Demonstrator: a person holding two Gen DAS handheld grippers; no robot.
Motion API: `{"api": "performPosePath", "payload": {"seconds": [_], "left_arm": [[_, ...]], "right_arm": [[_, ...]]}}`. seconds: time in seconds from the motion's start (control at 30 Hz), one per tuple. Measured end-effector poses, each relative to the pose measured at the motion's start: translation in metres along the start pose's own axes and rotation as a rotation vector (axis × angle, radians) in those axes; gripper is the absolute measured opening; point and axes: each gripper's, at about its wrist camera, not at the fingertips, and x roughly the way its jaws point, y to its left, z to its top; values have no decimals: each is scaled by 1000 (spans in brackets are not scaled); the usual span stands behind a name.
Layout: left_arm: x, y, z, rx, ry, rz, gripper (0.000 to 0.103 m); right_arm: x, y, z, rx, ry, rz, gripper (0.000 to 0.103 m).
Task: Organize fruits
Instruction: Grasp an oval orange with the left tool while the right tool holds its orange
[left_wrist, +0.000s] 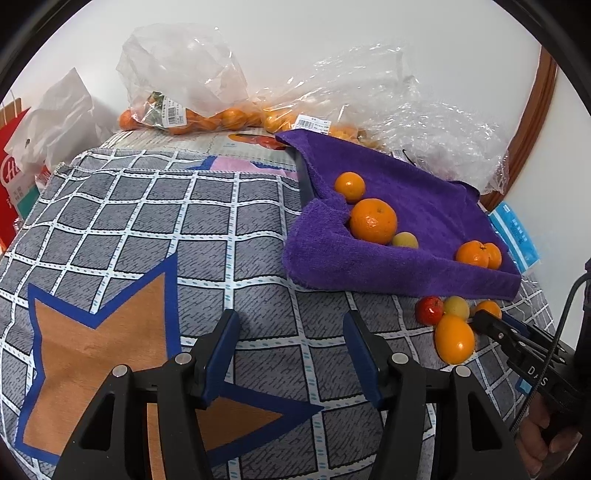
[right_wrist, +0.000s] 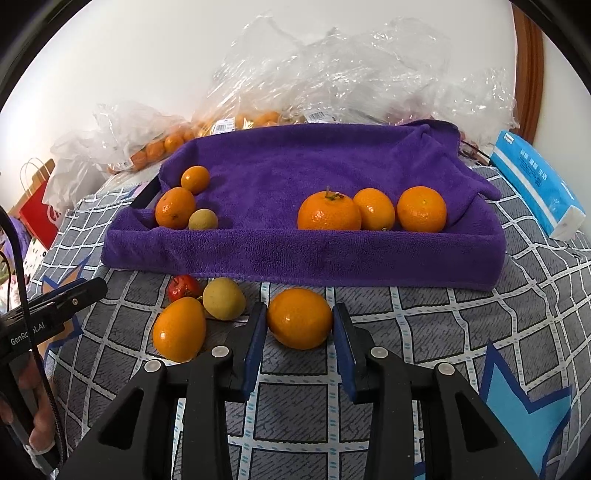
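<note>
My right gripper (right_wrist: 299, 308) is shut on an orange (right_wrist: 299, 319) that rests on the checked cloth just in front of the purple-towel-lined tray (right_wrist: 295, 254). Both blue pads touch its sides. Left of it lie an oval orange (right_wrist: 179, 328), a yellow fruit (right_wrist: 223, 298) and a small red fruit (right_wrist: 183, 287). In the tray sit two oranges and a small yellow fruit (right_wrist: 202, 219) at the left, and three oranges (right_wrist: 328, 212) at the right. My left gripper (left_wrist: 290, 317) stands open over bare cloth, left of the loose fruit (left_wrist: 454, 338), with nothing between its fingers.
Clear plastic bags of oranges (left_wrist: 192, 110) lie along the wall behind the tray. A blue tissue pack (right_wrist: 535, 184) rests at the right, a red paper bag (left_wrist: 14, 173) at the far left. A person's hand (left_wrist: 546, 435) holds the right gripper's handle.
</note>
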Motion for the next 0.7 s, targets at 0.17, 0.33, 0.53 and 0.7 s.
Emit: {"api": "performPosePath", "payload": {"seconds": [0.17,0.33,0.53,0.7], "left_arm": [[-4,-5,-2,21,-9,-49,55],[-10,-17,-6,79,-26,-99,55],[-15,-31,-10,148,-35,-128,56],[-13,-27,-10,110,-17,-127,56]], "right_arm": [[-5,-4,-1,9,-10,-4,35],[-15,-10,-3,16,-25,-12,35],[-27,-15,-5,18,-42,-13,36],[-41,-20,-8,15,-62,-12,35]]}}
